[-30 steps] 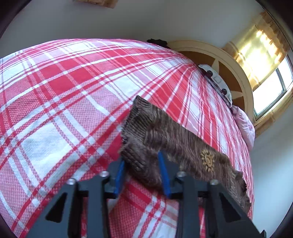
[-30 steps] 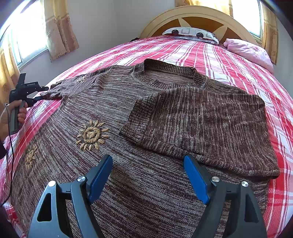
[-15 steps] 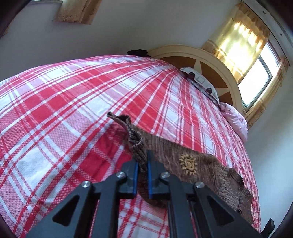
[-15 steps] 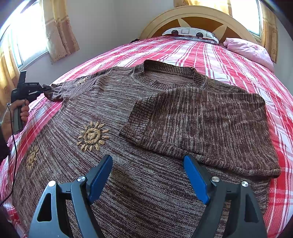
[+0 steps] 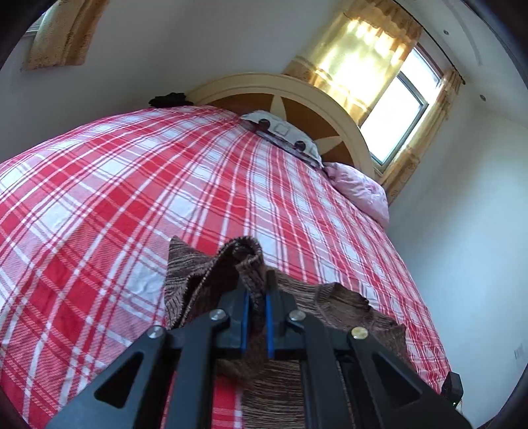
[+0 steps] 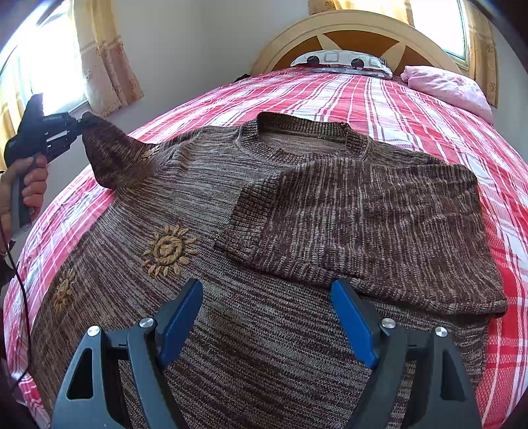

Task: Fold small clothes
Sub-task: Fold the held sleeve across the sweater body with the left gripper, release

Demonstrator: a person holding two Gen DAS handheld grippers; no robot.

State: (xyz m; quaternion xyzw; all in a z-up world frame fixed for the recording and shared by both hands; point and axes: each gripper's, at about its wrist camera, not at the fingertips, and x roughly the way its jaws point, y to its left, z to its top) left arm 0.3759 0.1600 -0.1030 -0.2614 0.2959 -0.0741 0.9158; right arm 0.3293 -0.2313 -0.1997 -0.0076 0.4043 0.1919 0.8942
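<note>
A brown knitted sweater [image 6: 264,330] with embroidered sun motifs [image 6: 166,250] lies flat on the bed. Its right sleeve [image 6: 379,224] is folded across the chest. My left gripper [image 5: 255,300] is shut on the cuff of the left sleeve [image 5: 244,260] and holds it lifted off the bed; it shows at the far left of the right wrist view [image 6: 79,127], with the sleeve [image 6: 112,158] hanging from it. My right gripper [image 6: 267,297] is open and empty, hovering over the sweater's lower body.
The red and white plaid bedspread [image 5: 115,198] covers the whole bed. A patterned pillow [image 6: 340,59] and a pink pillow [image 6: 445,85] lie by the round wooden headboard [image 6: 356,29]. Curtained windows [image 5: 392,109] stand behind and to the left. A cable [image 6: 19,280] hangs from the left hand.
My left gripper closed on the left sleeve cuff and lifted it up off the bed. The right gripper has stayed in place, open.
</note>
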